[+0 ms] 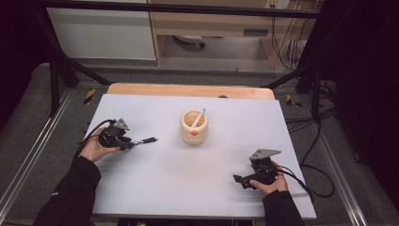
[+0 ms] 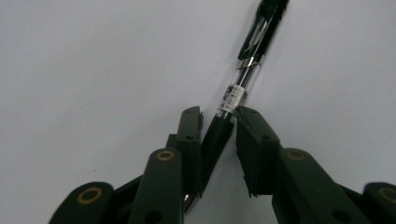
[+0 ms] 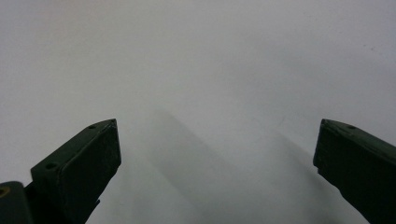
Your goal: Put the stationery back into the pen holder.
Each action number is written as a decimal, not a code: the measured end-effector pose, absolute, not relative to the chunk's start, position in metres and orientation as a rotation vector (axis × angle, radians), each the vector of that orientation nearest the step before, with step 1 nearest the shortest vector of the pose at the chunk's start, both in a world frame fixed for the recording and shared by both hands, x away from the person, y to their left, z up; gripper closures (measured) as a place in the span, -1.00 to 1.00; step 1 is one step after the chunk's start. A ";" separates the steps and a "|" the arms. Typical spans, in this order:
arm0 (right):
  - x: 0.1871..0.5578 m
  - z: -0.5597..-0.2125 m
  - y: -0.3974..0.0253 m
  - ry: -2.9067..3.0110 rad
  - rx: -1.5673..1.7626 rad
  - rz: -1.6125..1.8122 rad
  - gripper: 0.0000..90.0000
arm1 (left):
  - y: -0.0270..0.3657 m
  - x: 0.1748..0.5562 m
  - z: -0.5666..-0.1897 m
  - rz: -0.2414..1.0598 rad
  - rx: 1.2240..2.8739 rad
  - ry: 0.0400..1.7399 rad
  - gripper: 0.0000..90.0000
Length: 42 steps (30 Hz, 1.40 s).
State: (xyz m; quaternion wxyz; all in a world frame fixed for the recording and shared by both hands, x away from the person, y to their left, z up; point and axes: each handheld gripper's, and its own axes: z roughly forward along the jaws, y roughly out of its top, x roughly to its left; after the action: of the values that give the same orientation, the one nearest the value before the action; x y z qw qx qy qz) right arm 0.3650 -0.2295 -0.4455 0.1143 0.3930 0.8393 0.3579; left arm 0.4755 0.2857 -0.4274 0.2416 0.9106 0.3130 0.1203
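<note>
A black and clear pen [image 2: 238, 79] lies between the jaws of my left gripper [image 2: 218, 122], which is shut on its black grip end. In the high view the left gripper [image 1: 133, 142] is at the table's left, and the pen [image 1: 147, 140] sticks out to the right just above the surface. A cream wooden cup [image 1: 194, 128] with an orange mark stands at the middle, with a white stick [image 1: 199, 117] leaning inside it. My right gripper [image 1: 238, 179] rests near the front right, open, with only bare table between its jaws [image 3: 217, 140].
The pale grey table top [image 1: 188, 174] ends in a wooden strip [image 1: 188, 90] at the far edge. Black frame legs [image 1: 56, 70] and cables [image 1: 320, 136] stand beyond the table on both sides. A person's hands and dark sleeves [image 1: 70, 193] come in from the bottom.
</note>
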 end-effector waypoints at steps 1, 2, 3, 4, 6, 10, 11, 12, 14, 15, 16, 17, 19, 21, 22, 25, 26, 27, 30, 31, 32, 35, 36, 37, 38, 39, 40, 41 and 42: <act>0.365 -0.446 -0.229 2.461 1.155 1.050 -0.96 | 0.286 0.475 -0.427 0.325 2.490 0.857 0.61; 0.365 -0.445 -0.229 2.463 1.153 1.048 -0.96 | 0.286 0.475 -0.427 0.321 2.492 0.856 0.64; 0.365 -0.446 -0.229 2.461 1.154 1.049 -0.96 | 0.287 0.475 -0.426 0.317 2.495 0.853 0.67; 0.365 -0.446 -0.229 2.460 1.153 1.050 -0.96 | 0.287 0.475 -0.426 0.315 2.500 0.851 0.69; 0.365 -0.446 -0.229 2.464 1.154 1.049 -0.96 | 0.285 0.475 -0.426 0.316 2.518 0.838 0.70; 0.365 -0.446 -0.229 2.465 1.154 1.047 -0.96 | 0.282 0.475 -0.425 0.324 2.544 0.836 0.70; 0.365 -0.445 -0.229 2.464 1.153 1.050 -0.96 | 0.282 0.475 -0.425 0.323 2.543 0.838 0.71; 0.365 -0.445 -0.229 2.461 1.155 1.052 -0.96 | 0.282 0.476 -0.425 0.320 2.541 0.837 0.71; 0.365 -0.445 -0.230 2.460 1.155 1.054 -0.96 | 0.283 0.477 -0.425 0.309 2.539 0.847 0.71; 0.365 -0.445 -0.230 2.460 1.158 1.052 -0.96 | 0.283 0.477 -0.425 0.304 2.539 0.850 0.72; 0.365 -0.445 -0.230 2.461 1.156 1.052 -0.96 | 0.282 0.477 -0.424 0.305 2.544 0.842 0.73; 0.365 -0.445 -0.230 2.462 1.154 1.051 -0.96 | 0.282 0.477 -0.424 0.308 2.547 0.842 0.75; 0.365 -0.445 -0.230 2.461 1.154 1.052 -0.96 | 0.281 0.477 -0.424 0.309 2.548 0.845 0.75; 0.365 -0.445 -0.230 2.461 1.160 1.054 -0.96 | 0.282 0.477 -0.424 0.305 2.546 0.849 0.76; 0.365 -0.445 -0.230 2.460 1.157 1.054 -0.96 | 0.282 0.477 -0.424 0.306 2.544 0.854 0.76; 0.365 -0.445 -0.230 2.461 1.151 1.053 -0.96 | 0.283 0.476 -0.423 0.306 2.541 0.869 0.77; 0.365 -0.444 -0.230 2.462 1.154 1.052 -0.96 | 0.284 0.476 -0.422 0.306 2.534 0.872 0.77; 0.365 -0.444 -0.230 2.462 1.156 1.051 -0.96 | 0.285 0.475 -0.421 0.300 2.528 0.877 0.77; 0.365 -0.444 -0.230 2.460 1.153 1.055 -0.96 | 0.287 0.472 -0.416 0.283 2.508 0.878 0.77; 0.365 -0.444 -0.230 2.458 1.147 1.058 -0.96 | 0.288 0.470 -0.415 0.284 2.499 0.875 0.77; 0.364 -0.444 -0.230 2.460 1.144 1.056 -0.96 | 0.288 0.468 -0.413 0.275 2.492 0.875 0.77; 0.364 -0.443 -0.230 2.459 1.143 1.061 -0.96 | 0.286 0.460 -0.409 0.251 2.476 0.855 0.77; 0.364 -0.443 -0.230 2.459 1.144 1.065 -0.96 | 0.285 0.457 -0.408 0.243 2.468 0.846 0.77; 0.364 -0.443 -0.230 2.460 1.136 1.065 -0.97 | 0.283 0.454 -0.407 0.231 2.465 0.834 0.77; 0.364 -0.443 -0.230 2.463 1.128 1.065 -0.97 | 0.281 0.451 -0.406 0.230 2.463 0.824 0.77; 0.364 -0.443 -0.230 2.462 1.120 1.064 -0.97 | 0.280 0.448 -0.406 0.224 2.461 0.812 0.77; 0.364 -0.443 -0.230 2.463 1.118 1.067 -0.98 | 0.278 0.445 -0.405 0.215 2.454 0.805 0.77; 0.363 -0.442 -0.229 2.466 1.113 1.062 -0.98 | 0.275 0.442 -0.405 0.215 2.452 0.795 0.77; 0.363 -0.441 -0.228 2.464 1.106 1.066 -0.98 | 0.273 0.439 -0.405 0.207 2.448 0.786 0.77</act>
State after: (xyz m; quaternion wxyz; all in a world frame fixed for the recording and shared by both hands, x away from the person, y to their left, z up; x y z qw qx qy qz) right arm 0.3632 -0.2285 -0.4410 0.1188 0.3782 0.8427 0.3644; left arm 0.4389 0.2732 -0.4046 0.2772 0.9118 0.2928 0.0773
